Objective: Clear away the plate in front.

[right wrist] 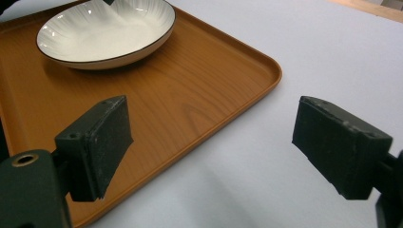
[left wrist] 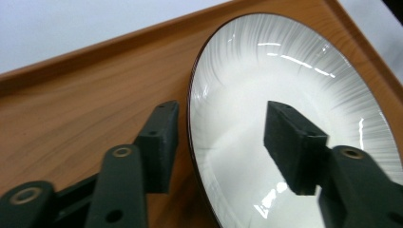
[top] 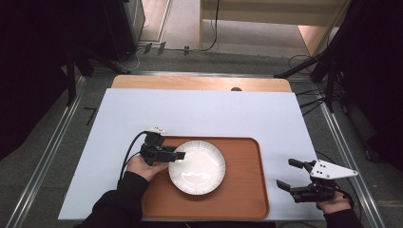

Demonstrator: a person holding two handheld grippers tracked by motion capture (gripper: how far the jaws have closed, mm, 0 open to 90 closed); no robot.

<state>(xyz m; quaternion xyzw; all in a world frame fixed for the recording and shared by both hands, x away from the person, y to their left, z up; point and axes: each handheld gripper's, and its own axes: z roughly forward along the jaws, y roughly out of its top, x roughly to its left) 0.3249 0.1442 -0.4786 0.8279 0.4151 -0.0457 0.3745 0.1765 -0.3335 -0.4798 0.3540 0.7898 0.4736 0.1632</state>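
A white plate (top: 197,167) with a thin dark rim is seen lying flat on a brown wooden tray (top: 247,190), in the left half of the tray, a little below the centre of the high view. The tray is placed on a pale table cover (top: 199,114) and reaches the lower edge of the frame.

The left gripper (top: 177,155) is held at the left rim of the plate, in the lower left part of the high view. In the left gripper view (left wrist: 221,142) its jaws are seen standing apart, with the rim of the plate (left wrist: 285,71) between them: one jaw is over the tray (left wrist: 85,109) outside the rim, the other is over the inside of the plate. The pads are not pressed on the rim, so nothing is gripped.

The right gripper (top: 289,173) is found in the lower right of the high view, over the pale cover, just beside the right edge of the tray. In the right gripper view (right wrist: 211,142) its jaws are spread wide and nothing is held between them; the plate (right wrist: 107,31) is seen at the upper left of that frame.
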